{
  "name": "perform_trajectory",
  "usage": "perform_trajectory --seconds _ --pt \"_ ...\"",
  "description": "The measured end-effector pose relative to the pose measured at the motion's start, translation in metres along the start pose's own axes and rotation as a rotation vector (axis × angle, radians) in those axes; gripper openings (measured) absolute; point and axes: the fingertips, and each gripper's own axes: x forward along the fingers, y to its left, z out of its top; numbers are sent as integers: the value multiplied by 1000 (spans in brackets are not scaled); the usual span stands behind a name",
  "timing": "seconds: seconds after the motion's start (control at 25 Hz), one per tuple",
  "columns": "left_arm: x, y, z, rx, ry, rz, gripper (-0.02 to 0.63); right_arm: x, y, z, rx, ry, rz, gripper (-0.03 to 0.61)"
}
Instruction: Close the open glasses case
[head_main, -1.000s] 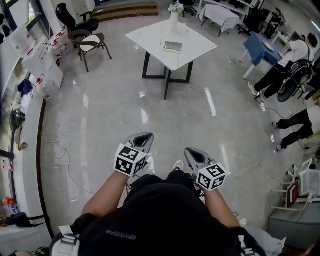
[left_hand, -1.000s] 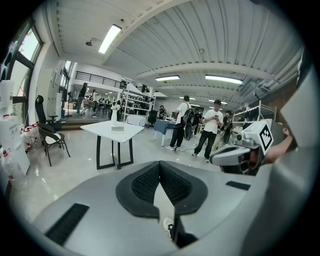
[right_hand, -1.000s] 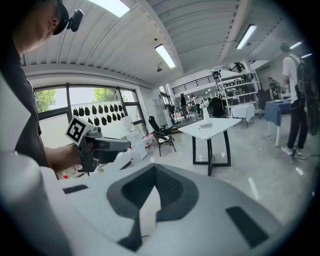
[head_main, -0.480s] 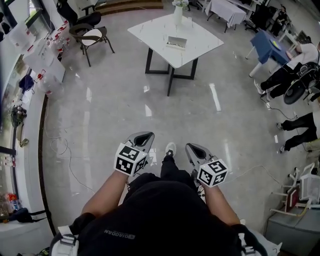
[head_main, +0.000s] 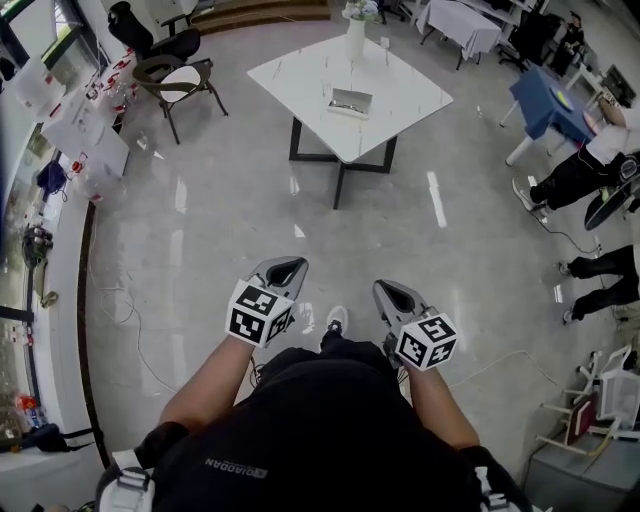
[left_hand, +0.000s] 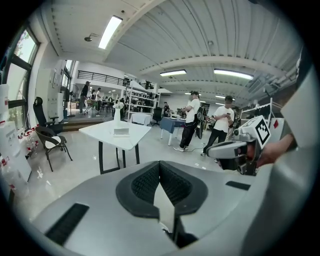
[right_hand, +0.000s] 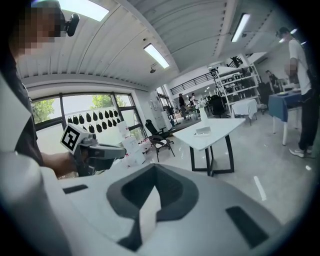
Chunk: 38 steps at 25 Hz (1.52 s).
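The open glasses case (head_main: 349, 100) lies on a white square table (head_main: 400, 105) far ahead across the floor. The left gripper view shows the case (left_hand: 121, 132) as a small grey box, and so does the right gripper view, where the case (right_hand: 203, 131) sits on the tabletop. My left gripper (head_main: 283, 268) and right gripper (head_main: 392, 293) are held side by side close to my body, above the floor. Both are shut with nothing between the jaws. Each gripper view shows the other gripper: the right one (left_hand: 235, 150) and the left one (right_hand: 100, 150).
A white vase (head_main: 357, 35) stands on the table behind the case. Chairs (head_main: 180, 80) stand at the far left, with shelves of clutter along the left wall. People (head_main: 585, 165) and a blue table (head_main: 545, 100) are at the right. Cables (head_main: 120, 310) trail over the glossy floor.
My view has shifted slightly as I step forward; a foot shows between the grippers. Both grippers stay shut in front of my body.
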Motion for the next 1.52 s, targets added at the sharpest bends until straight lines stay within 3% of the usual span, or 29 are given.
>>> perform_trajectory --seconds 0.48,1.08,1.52 --pt "88 24 67 23 29 17 5 53 -95 69 -3 -14 37 2" --pt "147 56 99 0 25 56 5 96 -151 96 -9 8 70 2" --pt "163 82 88 -49 57 85 5 120 -164 93 1 52 81 2"
